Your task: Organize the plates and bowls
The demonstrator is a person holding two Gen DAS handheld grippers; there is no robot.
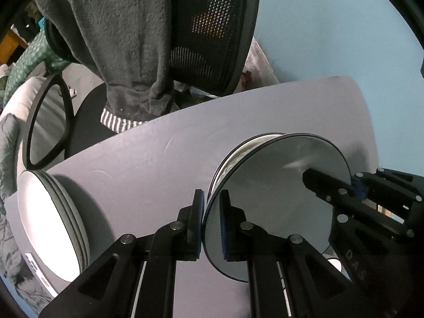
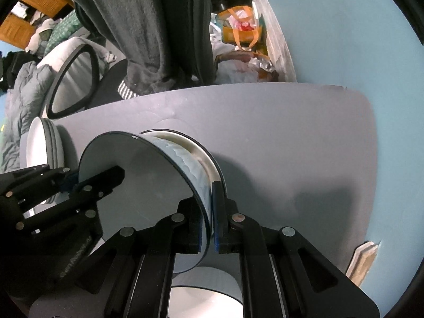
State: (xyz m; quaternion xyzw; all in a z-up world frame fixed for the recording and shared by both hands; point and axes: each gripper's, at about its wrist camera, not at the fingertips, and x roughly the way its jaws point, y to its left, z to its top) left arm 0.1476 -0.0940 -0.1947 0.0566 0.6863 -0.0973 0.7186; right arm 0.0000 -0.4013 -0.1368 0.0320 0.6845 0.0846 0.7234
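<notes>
From my left wrist, my left gripper [image 1: 211, 222] pinches the near rim of the grey plate [image 1: 275, 198] over the table [image 1: 148, 159]; the plate stack [image 1: 50, 220] sits left. From my right wrist, my right gripper [image 2: 207, 221] clamps the plate's opposite rim.

Black linkage fingers [image 1: 198, 222], blue pads [image 2: 216, 212]

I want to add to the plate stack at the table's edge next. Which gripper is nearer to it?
Left. The left gripper grips the held plate's rim on the side facing the stack of plates; the right gripper grips the far rim.
</notes>
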